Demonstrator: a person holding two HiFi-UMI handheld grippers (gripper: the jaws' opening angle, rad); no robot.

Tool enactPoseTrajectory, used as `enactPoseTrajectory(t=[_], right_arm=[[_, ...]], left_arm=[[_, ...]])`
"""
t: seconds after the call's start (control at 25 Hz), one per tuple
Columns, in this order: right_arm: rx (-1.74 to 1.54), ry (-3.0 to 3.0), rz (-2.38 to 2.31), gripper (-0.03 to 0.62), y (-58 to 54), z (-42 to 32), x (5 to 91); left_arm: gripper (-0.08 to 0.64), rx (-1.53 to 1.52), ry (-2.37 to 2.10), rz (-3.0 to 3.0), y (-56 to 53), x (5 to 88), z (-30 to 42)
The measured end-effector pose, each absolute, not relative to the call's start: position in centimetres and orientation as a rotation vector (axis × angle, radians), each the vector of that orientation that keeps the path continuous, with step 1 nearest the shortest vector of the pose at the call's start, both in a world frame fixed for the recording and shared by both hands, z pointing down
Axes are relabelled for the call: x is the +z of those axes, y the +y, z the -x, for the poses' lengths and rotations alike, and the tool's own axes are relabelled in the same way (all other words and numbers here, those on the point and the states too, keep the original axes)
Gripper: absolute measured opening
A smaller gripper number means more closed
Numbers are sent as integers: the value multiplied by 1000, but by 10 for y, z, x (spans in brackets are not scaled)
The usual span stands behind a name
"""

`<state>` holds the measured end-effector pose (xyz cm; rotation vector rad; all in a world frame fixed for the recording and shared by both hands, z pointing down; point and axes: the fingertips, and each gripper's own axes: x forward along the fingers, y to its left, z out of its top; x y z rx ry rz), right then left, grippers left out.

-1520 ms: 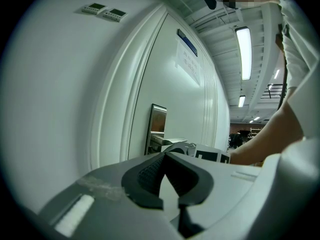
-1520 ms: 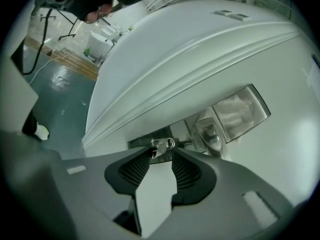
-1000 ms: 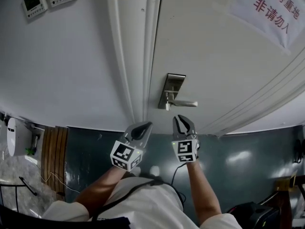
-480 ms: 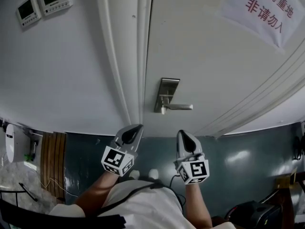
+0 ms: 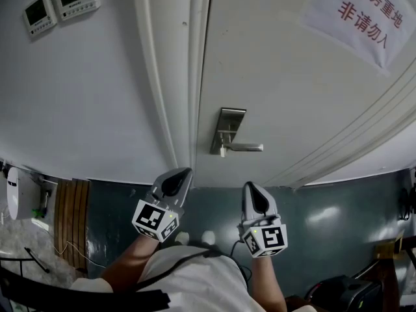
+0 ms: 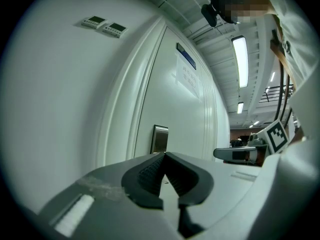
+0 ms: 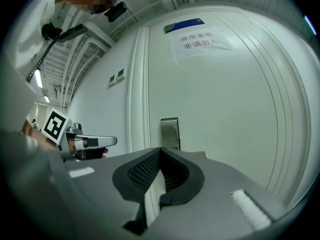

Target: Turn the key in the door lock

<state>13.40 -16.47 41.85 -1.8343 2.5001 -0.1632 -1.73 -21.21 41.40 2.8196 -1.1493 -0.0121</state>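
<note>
White wall point(image 5: 97, 96) and door point(image 5: 279, 83) fill my head view, with dark floor point(image 5: 338, 220) below them. Two small panels point(image 5: 58, 4) sit on the wall at upper left, and a sign point(image 5: 364, 12) with red print hangs on the door at upper right. I see the lock plate point(image 5: 230, 127) near the door's left edge, its lever point(image 5: 247, 147) pointing right. A small pale stub point(image 5: 221, 152) sticks out just under the lever's root; I can't tell if it is the key.

My left gripper point(image 5: 187, 171) hangs below the door frame and my right gripper point(image 5: 249, 185) below the lever, both level, apart from the door and touching nothing. On the left, the fingers point(image 6: 148, 172) meet at their tips with nothing between them. The right fingers point(image 7: 142, 171) are closed the same way, and empty.
</note>
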Motion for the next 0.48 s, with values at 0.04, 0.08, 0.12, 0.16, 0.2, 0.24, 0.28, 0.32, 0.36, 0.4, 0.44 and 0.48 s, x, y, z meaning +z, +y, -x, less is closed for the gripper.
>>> enactPoseTrajectory(t=[0.04, 0.08, 0.12, 0.16, 0.2, 0.24, 0.28, 0.32, 0.36, 0.4, 0.44, 0.48], right_arm=[[-162, 2501, 1832, 8, -165, -133, 418], [-162, 2501, 1831, 8, -166, -133, 418], [-162, 2501, 1832, 8, -166, -133, 417], [-162, 2502, 1834, 8, -167, -133, 417], [-162, 2504, 1836, 8, -167, -133, 418], [-162, 2505, 1838, 8, -168, -133, 418], [-163, 2507, 1841, 8, -168, -132, 418], [-165, 2508, 1844, 8, -168, -132, 419], [-166, 2509, 1847, 8, -168, -132, 419], [-167, 2510, 1851, 8, -169, -132, 420], [-167, 2511, 1855, 8, -170, -132, 421], [-168, 2512, 1858, 8, -170, -132, 422]], left_arm=[[5, -12, -1149, -2820, -212, 414, 17], [5, -12, -1149, -2820, -212, 414, 17], [5, -14, -1149, -2820, -212, 414, 17], [5, -15, -1149, -2820, -212, 414, 17], [5, -17, -1148, -2820, -212, 414, 17], [5, -17, -1148, -2820, -212, 413, 17], [5, -17, -1148, -2821, -212, 413, 17], [5, -17, -1148, -2821, -212, 413, 17], [5, -17, -1149, -2820, -212, 413, 18], [5, -17, -1150, -2819, -213, 413, 18], [5, -16, -1150, -2818, -213, 413, 19], [5, -16, -1150, -2816, -214, 413, 19]])
